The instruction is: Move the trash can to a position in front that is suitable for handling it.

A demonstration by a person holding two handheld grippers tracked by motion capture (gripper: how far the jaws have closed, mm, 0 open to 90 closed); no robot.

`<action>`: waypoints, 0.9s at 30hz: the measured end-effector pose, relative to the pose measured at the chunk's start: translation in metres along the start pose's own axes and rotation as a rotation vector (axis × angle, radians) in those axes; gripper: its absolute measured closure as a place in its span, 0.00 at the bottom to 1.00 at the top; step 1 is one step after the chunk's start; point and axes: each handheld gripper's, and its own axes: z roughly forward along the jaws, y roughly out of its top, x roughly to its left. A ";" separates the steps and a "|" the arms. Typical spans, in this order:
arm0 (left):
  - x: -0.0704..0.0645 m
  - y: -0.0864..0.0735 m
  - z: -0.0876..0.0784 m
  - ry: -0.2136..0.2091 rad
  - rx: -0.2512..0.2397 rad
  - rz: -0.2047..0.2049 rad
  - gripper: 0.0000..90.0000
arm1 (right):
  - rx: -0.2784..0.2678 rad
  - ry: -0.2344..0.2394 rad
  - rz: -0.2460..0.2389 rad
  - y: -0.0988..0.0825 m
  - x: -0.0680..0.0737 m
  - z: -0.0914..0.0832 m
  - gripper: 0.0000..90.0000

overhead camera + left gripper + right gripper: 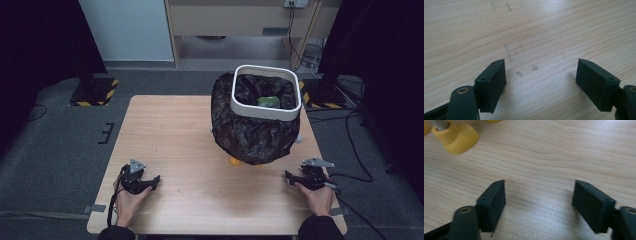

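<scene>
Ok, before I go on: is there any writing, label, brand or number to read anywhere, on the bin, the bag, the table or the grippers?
None can be read.
White square-rimmed waste bin: no lettering on the rim.
Black crinkled plastic bag lining it: plain.
Light wooden table: only grain and faint scuff marks.
Left gripper and right gripper: plain black jaws, no marking.
Yellow-and-black striped floor plates: stripes, no text.

A bare wooden table stands on grey carpet. Behind it is a pale wooden cabinet, with black cables trailing over the floor at the right. Yellow-and-black striped bases sit at both far corners.
</scene>
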 end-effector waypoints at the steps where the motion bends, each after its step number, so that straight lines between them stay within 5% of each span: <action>1: -0.001 0.001 -0.001 0.001 -0.011 -0.001 0.27 | 0.000 0.001 0.015 0.000 0.000 -0.001 0.32; 9: -0.007 0.009 -0.013 -0.019 -0.096 -0.022 0.28 | -0.070 0.019 0.006 0.010 0.004 -0.013 0.32; 13: -0.010 0.014 -0.020 -0.028 -0.143 -0.024 0.28 | -0.157 0.027 -0.015 0.019 0.013 -0.024 0.32; 27: -0.023 0.029 -0.041 -0.053 -0.298 -0.010 0.30 | -0.233 0.016 0.023 0.023 0.008 -0.039 0.31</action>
